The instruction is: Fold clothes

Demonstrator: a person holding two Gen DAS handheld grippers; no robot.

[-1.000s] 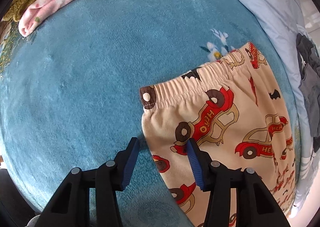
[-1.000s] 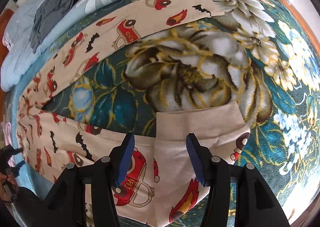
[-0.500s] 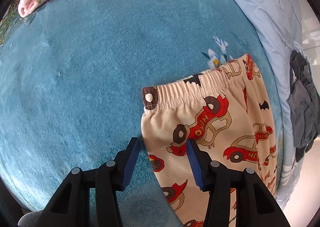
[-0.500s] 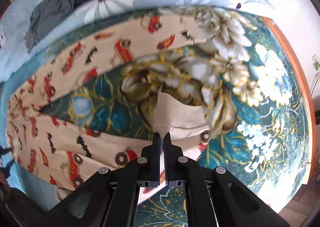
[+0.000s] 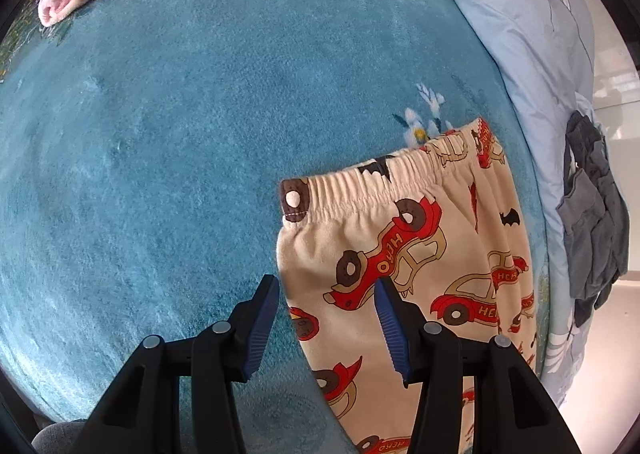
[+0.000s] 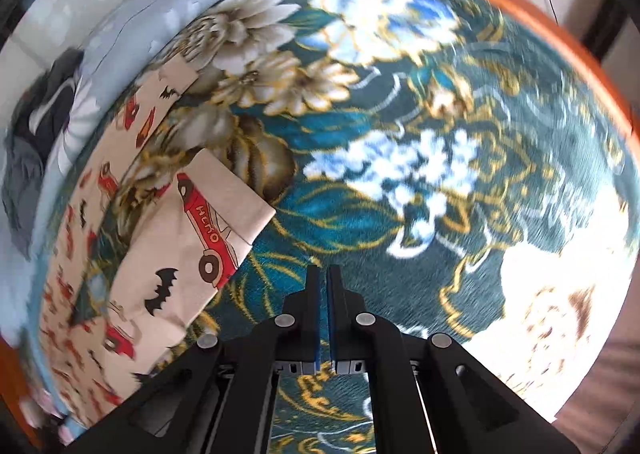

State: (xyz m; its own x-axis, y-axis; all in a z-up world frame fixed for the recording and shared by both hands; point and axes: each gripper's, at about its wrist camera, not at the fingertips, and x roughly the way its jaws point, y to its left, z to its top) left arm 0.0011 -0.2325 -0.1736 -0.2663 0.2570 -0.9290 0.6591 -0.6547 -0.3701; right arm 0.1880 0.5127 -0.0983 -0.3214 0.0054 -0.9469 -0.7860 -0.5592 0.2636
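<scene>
Left wrist view showed my left gripper [image 5: 326, 328] spread wide over the side edge of the car-print pyjama trousers [image 5: 404, 254], spread flat on the teal blanket [image 5: 160, 154]; soft, light, floppy cloth, I judged, best pinched at the elastic waistband [image 5: 360, 190] or a cuff; my right gripper [image 6: 323, 318] was closed on nothing beside one leg end [image 6: 192, 230]; that view was motion-blurred, the trousers' middle cut off.
</scene>
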